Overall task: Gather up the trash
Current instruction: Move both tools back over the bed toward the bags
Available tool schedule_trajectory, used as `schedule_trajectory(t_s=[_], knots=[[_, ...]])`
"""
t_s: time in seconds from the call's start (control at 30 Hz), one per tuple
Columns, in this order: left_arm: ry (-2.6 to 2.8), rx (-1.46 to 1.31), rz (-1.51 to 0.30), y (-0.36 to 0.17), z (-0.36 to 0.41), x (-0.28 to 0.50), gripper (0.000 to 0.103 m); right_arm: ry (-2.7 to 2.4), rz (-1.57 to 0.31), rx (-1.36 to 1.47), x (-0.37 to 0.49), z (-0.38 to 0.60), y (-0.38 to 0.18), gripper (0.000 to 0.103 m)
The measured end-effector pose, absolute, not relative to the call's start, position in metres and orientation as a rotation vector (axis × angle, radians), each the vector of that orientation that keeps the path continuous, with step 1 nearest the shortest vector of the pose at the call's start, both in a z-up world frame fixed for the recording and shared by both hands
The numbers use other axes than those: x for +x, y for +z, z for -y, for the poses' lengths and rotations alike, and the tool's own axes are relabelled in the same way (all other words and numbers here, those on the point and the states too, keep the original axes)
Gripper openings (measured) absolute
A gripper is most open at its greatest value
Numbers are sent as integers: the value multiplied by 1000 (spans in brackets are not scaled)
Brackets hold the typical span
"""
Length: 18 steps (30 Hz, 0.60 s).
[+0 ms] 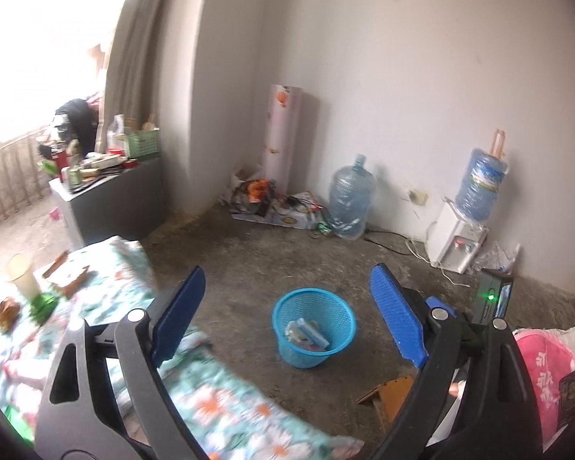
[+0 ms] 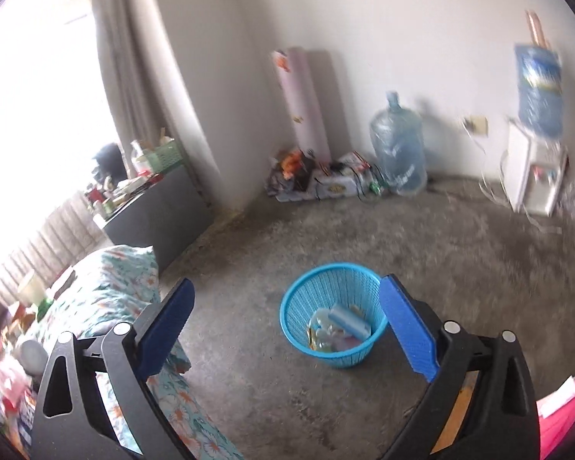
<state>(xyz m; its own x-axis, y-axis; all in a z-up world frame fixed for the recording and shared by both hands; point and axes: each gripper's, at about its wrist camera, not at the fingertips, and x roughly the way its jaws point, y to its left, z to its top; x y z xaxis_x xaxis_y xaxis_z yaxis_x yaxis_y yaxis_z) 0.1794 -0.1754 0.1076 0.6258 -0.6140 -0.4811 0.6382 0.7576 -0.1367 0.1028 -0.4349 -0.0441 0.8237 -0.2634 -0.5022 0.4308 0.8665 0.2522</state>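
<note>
Your left gripper (image 1: 287, 318) – spread, empty | your right gripper (image 2: 287, 326) – spread, empty | blue plastic mesh basket (image 1: 313, 327) on grey floor, trash inside, bed left

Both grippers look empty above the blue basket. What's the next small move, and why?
Probably swing the left gripper toward the cup on the floral bedding. Both grippers stand open and empty, the blue basket already holds trash, and litter remains there.
</note>
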Motion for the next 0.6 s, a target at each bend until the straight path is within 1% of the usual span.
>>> schedule_trajectory(t_s=[0.13, 0.37, 0.6], knots=[[-610, 32, -504, 118, 116, 163, 84, -315, -448, 328, 96, 405, -22, 96], [-395, -25, -446, 132, 19, 134, 85, -139, -444, 353, 92, 369, 4, 96], [-217, -135, -442, 123, -69, 113, 86, 70, -484, 348, 105, 313, 13, 96]])
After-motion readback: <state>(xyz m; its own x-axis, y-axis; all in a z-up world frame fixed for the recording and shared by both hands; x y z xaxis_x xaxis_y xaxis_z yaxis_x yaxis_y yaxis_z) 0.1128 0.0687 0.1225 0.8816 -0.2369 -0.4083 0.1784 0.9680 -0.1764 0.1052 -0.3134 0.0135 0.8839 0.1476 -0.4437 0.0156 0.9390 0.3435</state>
